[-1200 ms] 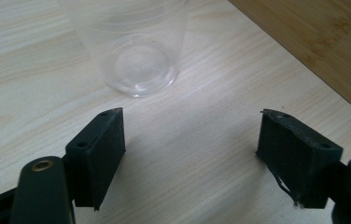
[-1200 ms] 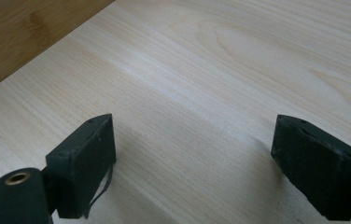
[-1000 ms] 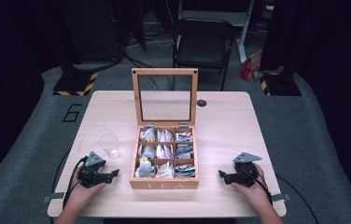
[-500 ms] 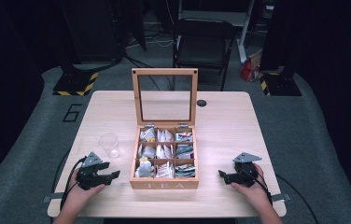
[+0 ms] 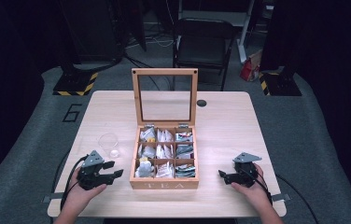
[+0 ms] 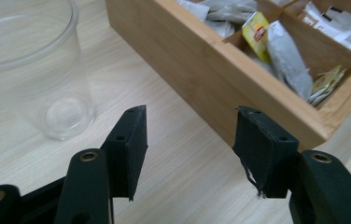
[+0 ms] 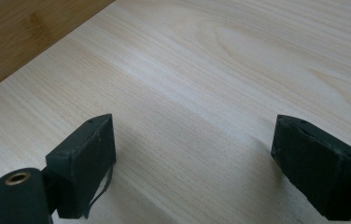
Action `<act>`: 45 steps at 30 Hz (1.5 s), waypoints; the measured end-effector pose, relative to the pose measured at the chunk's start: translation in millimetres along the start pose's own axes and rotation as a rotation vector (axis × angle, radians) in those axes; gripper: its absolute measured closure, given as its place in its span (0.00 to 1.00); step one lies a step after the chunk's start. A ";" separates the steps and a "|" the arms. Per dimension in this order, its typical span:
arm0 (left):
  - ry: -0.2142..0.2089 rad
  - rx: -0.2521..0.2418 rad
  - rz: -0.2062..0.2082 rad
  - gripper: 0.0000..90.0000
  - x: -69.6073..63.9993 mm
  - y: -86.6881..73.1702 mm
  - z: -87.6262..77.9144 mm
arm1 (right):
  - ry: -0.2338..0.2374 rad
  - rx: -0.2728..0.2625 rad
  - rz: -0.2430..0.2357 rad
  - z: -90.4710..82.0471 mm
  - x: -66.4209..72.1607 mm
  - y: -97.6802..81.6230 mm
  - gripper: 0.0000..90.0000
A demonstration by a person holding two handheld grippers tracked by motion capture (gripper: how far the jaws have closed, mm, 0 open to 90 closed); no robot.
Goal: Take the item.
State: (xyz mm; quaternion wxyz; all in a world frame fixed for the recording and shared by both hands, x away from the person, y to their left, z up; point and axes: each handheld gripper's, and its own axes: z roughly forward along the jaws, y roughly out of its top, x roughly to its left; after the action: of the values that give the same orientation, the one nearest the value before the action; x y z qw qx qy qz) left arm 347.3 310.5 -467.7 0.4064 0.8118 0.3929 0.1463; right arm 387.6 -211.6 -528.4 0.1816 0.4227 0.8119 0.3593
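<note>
High view pictures show the wooden tea box [image 5: 164,184] with its glass lid stood up, set on the pale wooden table [image 5: 220,116]. The black left tongs [image 5: 113,173] are held just to the left of the box, and the clear plastic cup [image 5: 109,143] is seen a little beyond them. The left tongs have been lifted a bit off the table since a moment ago, and their jaws have just been closing. Nothing is held between them; in the left gripper view a middling gap is left, with bare table in it. The small paper tea bags [image 6: 283,58] are seen in the near corner part of the box, just ahead and to the right of the jaws. It can be guessed that a tea bag is about to be picked. The black right tongs [image 5: 223,176] are kept wide and empty on the table, to the right of the box.
</note>
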 end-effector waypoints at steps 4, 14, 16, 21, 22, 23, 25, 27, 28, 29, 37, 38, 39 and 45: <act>0.000 -0.017 -0.011 0.51 -5.5 6.8 -2.3 | 0.001 0.001 0.000 -0.1 0.0 0.0 0.14; -0.022 -0.033 -0.016 0.53 -8.9 26.2 -4.5 | 0.000 0.001 0.000 -0.1 -0.1 0.0 0.14; -0.022 -0.028 -0.005 0.53 -9.3 29.9 -4.0 | 0.001 0.001 0.000 -0.1 0.0 0.0 0.14; -0.034 -0.030 -0.008 0.52 -10.6 38.8 -1.6 | 0.000 0.001 0.000 0.0 0.0 0.0 0.14; -0.036 -0.033 -0.008 0.52 -10.8 40.3 -0.8 | 0.000 0.000 0.000 0.0 0.0 0.0 0.14; -0.037 -0.039 -0.009 0.52 -11.4 41.6 0.4 | 0.000 0.001 0.000 -0.1 0.0 0.0 0.14; -0.039 -0.039 -0.012 0.52 -12.7 44.3 2.3 | 0.001 0.001 0.000 -0.1 0.0 0.0 0.14; -0.052 -0.036 -0.008 0.50 -13.0 47.3 3.3 | 0.001 0.001 0.000 -0.1 0.0 0.0 0.14; -0.058 -0.034 -0.011 0.50 -13.3 48.3 3.7 | 0.000 0.000 0.000 0.0 0.0 0.0 0.14; -0.058 -0.035 -0.009 0.50 -13.7 49.4 4.3 | 0.001 0.001 0.000 -0.1 0.0 0.0 0.14; -0.075 -0.058 -0.005 0.48 -16.6 59.1 8.1 | 0.001 0.001 0.000 -0.1 0.0 0.0 0.14; -0.081 -0.060 -0.007 0.48 -17.1 60.1 8.3 | 0.000 0.000 0.000 0.0 0.0 0.0 0.14; -0.088 -0.065 -0.007 0.49 -17.4 60.9 8.7 | -0.002 0.000 0.000 0.0 0.1 0.0 0.14; -0.108 -0.054 0.002 0.54 -20.4 65.3 13.8 | -0.001 0.001 0.000 -0.1 0.1 0.0 0.14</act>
State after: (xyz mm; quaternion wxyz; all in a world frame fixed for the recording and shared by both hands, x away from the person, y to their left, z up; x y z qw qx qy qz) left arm 375.7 263.9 -424.1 0.4485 0.8076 0.3658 0.1132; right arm 387.5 -211.6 -528.3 0.1820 0.4229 0.8121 0.3585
